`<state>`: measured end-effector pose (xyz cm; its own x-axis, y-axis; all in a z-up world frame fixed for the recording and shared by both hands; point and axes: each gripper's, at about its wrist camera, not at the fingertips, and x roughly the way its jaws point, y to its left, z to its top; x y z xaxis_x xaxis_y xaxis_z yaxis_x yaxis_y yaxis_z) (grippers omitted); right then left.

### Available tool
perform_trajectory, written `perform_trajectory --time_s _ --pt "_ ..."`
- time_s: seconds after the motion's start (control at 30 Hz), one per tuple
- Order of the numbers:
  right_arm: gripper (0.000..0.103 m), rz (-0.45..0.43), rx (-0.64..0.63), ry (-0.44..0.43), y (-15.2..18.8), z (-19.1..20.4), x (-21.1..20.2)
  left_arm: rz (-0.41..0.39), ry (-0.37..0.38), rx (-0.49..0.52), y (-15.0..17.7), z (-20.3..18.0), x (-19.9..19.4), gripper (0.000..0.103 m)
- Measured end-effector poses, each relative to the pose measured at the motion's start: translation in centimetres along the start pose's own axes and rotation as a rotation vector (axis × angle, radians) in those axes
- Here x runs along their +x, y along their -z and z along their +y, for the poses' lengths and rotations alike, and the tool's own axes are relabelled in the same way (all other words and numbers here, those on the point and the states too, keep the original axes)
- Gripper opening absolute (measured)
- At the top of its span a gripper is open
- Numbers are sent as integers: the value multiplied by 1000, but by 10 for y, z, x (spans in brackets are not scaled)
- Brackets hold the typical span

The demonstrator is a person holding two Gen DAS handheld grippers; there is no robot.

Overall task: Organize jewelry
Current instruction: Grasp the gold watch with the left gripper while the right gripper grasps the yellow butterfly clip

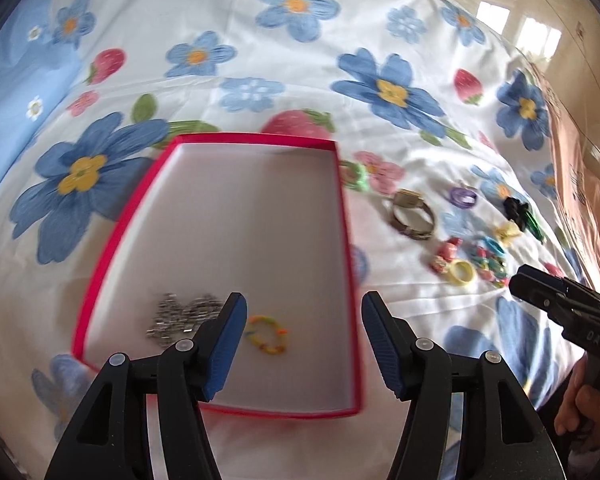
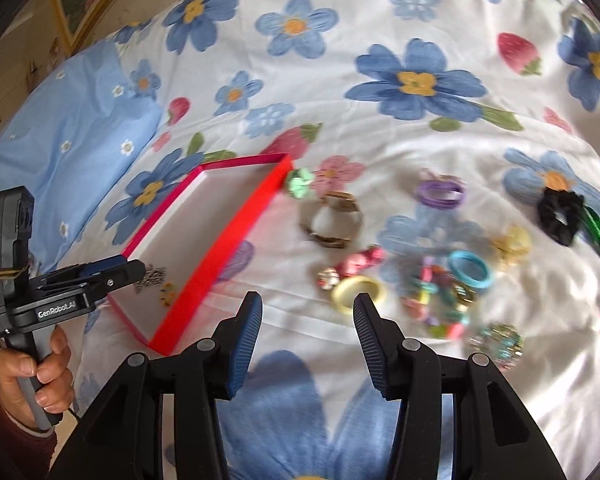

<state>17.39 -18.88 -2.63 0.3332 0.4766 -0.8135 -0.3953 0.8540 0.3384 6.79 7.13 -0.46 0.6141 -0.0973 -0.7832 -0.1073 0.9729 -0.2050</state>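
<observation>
Two pieces (image 1: 267, 334) in red box (image 1: 342, 208)

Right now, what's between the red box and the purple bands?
In the right wrist view, a green flower clip beside the red box, then the watch, then bare sheet up to the purple bands.

Both views bright, soft daylight. Left wrist view: sunlit window reflections (image 1: 520, 28) glare on the shiny surface at upper right. Floral bedsheet (image 2: 380, 152) near blown out in its white areas; shadows faint and soft. Strong fisheye bend, dark vignette at the corners. Motion blur smears the red box (image 1: 342, 216) rim and the small jewelry pile (image 2: 440, 292); right wrist view is blurrier. Nearby black gripper fingers (image 1: 230, 344) stay fairly sharp.
</observation>
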Motion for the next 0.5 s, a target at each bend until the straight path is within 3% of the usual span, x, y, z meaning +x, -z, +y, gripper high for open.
perform_trajectory --time_s 0.4,0.5 --pt "50 -44 125 105 8 -74 -22 40 28 77 -28 -45 39 60" --pt "57 -51 139 127 4 -85 -20 42 17 93 -36 -54 52 60"
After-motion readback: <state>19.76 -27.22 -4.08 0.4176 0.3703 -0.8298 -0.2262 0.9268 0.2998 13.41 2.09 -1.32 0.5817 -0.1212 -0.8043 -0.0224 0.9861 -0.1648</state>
